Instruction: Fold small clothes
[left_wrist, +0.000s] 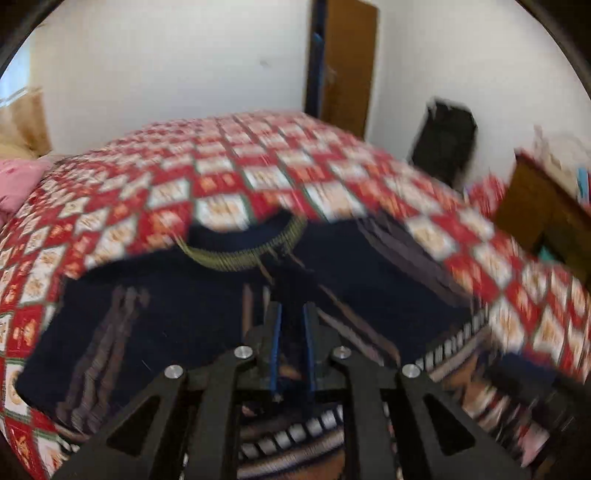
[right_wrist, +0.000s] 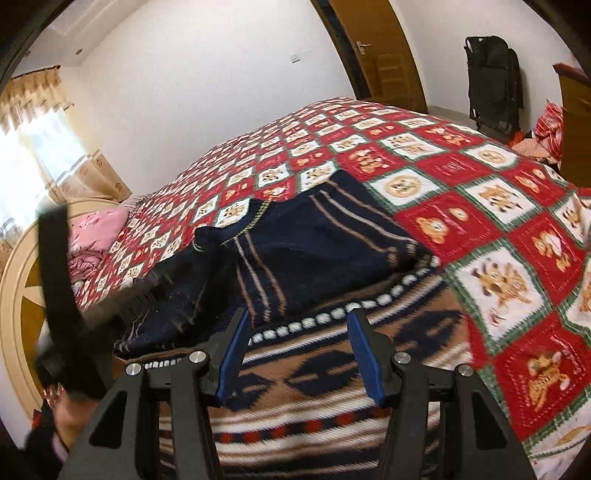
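Checked quilt (right_wrist: 461, 206), pink pillow (right_wrist: 98, 225), black bag (right_wrist: 493, 81).

White walls (right_wrist: 207, 74) surround a bed (right_wrist: 480, 206) under a red checked quilt; sunlit curtains (right_wrist: 44, 122) left, wooden door (right_wrist: 380, 51) beyond.

L fingers (left_wrist: 291, 354) pinched, R fingers (right_wrist: 364, 354) apart

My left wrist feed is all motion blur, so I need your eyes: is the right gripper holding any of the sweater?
Observer: No. The right gripper is open, fingers wide apart, nothing between them.
Operator: Where is it?
Observer: Over the sweater, at its brown patterned hem, just below a row of white dots.
Operator: Is that hem lying flat?
Observer: It looks flat on the bedspread; the navy upper part beyond it is bunched into folds.
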